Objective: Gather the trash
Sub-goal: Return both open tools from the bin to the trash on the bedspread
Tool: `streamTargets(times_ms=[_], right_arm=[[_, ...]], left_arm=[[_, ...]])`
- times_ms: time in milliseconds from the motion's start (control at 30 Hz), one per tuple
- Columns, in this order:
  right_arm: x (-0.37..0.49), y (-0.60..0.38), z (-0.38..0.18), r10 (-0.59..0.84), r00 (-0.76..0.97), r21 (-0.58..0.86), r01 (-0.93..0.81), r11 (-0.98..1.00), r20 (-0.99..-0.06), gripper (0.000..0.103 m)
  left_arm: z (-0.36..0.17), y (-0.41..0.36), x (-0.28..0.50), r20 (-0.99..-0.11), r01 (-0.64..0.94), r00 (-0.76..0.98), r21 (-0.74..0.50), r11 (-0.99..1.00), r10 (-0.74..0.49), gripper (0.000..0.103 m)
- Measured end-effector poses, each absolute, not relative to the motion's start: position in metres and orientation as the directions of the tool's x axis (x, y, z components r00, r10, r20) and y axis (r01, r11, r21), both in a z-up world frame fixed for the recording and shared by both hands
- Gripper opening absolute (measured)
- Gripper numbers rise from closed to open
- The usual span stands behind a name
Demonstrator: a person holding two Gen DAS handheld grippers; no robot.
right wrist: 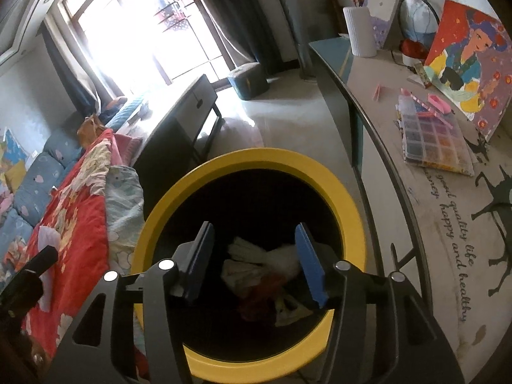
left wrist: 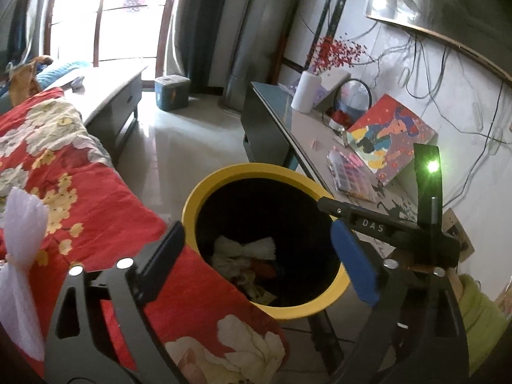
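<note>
Two grippers hang over one yellow-rimmed bin (right wrist: pixel 252 163), which stands on the pale floor between a bed and a long desk; the bed's red floral quilt (left wrist: pixel 96 192) fills the left of the left wrist view and runs right up against the bin's rim (left wrist: pixel 256 169); the desk (right wrist: pixel 400 192) curves along the right, its top printed with black lettering and splashes; against the wall on it leans a bright painting of a woman (right wrist: pixel 470 64), with a white vase of red berries (right wrist: pixel 358 32) further back and a clear bead organiser box (right wrist: pixel 432 137) lying flat nearer the bin. Inside the bin's dark interior lies a heap of crumpled trash (right wrist: pixel 265 265), white tissue over reddish scraps, also seen from the left wrist (left wrist: pixel 246 252). The right gripper (right wrist: pixel 256 252) points down into the bin's mouth, its blue-padded fingers (right wrist: pixel 310 265) spread wide with nothing between them; from the left wrist its black body marked DAS reaches over the rim. The left gripper (left wrist: pixel 262 256) hovers above the near rim, its fingers likewise wide apart and empty. A white plastic bag (left wrist: pixel 22 256) with a knotted middle lies on the quilt at the far left.
</note>
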State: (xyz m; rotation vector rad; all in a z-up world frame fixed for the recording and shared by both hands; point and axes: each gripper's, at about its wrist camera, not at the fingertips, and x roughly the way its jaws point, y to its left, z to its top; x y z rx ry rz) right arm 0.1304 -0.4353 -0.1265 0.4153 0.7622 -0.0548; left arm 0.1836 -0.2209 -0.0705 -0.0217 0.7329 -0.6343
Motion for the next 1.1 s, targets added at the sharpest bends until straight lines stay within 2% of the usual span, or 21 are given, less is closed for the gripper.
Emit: streamTargets(times_ms=[133,300,1100], right_arm=[[0.126,-0.427,-0.113,0.088,0.757,0.333,0.177,0.926,-0.648,0.068],[0.124,-0.416,-0.098,0.096,0.779,0.327,0.145,0.934,-0.619,0.071],[0.110,-0.363,-0.053,0.149,0.824,0.282,0.014,0.959,-0.547,0.073]], left_arm=[[-0.066,-0.213,0.179,-0.604,0.518,0.580,-0.245,0.820,-0.547,0.092],[-0.061,-0.201,0.174,-0.591,0.495,0.606,-0.244,0.834,-0.533,0.092],[-0.031,-0.148,0.149,-0.502,0.405,0.718,-0.261,0.876,-0.482,0.092]])
